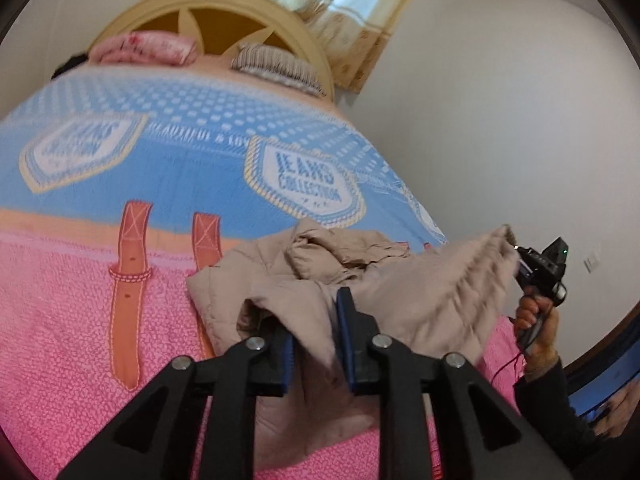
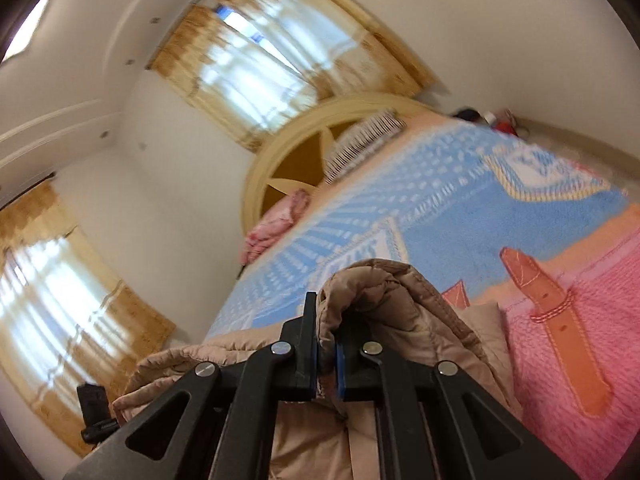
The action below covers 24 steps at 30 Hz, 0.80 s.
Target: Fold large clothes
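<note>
Currently a beige quilted jacket (image 1: 320, 272) lies bunched on a bed, resting on a fleecy blanket (image 1: 72, 320) printed in pink and blue with orange strap shapes and shield badges reading "Jeans Collection".

Seen from its own camera, the left gripper (image 1: 316, 344) has its jaws narrowly apart, with a fold of the jacket lying between the blue pads (image 1: 345, 344); the pads do not appear to press on it. Off to the right, the right gripper (image 1: 520, 258), held in a person's hand (image 1: 532, 316), lifts one edge of the jacket above the bed. Its own view shows its jaws nearly closed, pinching a thick roll of the padded fabric (image 2: 376, 292).

To do this step well, the left jaws likely need a firm hold on a matching edge, so both hands can stretch the garment flat before laying it down.

Soft and puffy, the jacket is stitched in parallel channels and creases easily. Behind the bed stand a round cream wooden headboard (image 1: 224, 0), a pink pillow (image 1: 144, 46), a striped pillow (image 1: 276, 66) and gold sheer curtains.
</note>
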Each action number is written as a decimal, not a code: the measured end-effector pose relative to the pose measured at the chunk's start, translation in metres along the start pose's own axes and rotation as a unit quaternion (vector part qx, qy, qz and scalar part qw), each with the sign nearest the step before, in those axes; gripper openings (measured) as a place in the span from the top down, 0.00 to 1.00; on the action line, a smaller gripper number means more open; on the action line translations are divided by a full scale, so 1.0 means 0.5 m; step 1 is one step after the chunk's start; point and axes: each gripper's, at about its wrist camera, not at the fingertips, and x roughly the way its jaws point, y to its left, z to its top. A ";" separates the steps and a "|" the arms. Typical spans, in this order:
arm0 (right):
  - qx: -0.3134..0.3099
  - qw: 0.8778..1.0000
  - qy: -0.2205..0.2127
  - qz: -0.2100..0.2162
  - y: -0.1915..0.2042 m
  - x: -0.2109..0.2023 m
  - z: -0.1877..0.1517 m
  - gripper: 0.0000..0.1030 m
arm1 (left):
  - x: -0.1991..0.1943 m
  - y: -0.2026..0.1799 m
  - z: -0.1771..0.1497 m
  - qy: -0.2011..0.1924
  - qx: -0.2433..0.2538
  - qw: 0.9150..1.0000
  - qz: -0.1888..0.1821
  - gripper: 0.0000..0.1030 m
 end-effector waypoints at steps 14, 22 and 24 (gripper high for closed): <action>0.011 0.992 0.066 -0.104 -0.125 0.284 0.017 0.95 | -0.050 0.022 0.046 -0.106 0.013 0.987 0.122 0.06; 0.000 0.986 0.065 -0.154 -0.137 0.361 0.011 0.95 | 0.252 -0.261 -0.022 -0.107 0.235 0.933 0.251 0.03; 0.005 0.985 0.065 -0.163 -0.139 0.355 0.014 0.92 | 0.347 -0.286 -0.039 -0.097 0.285 0.900 0.315 0.03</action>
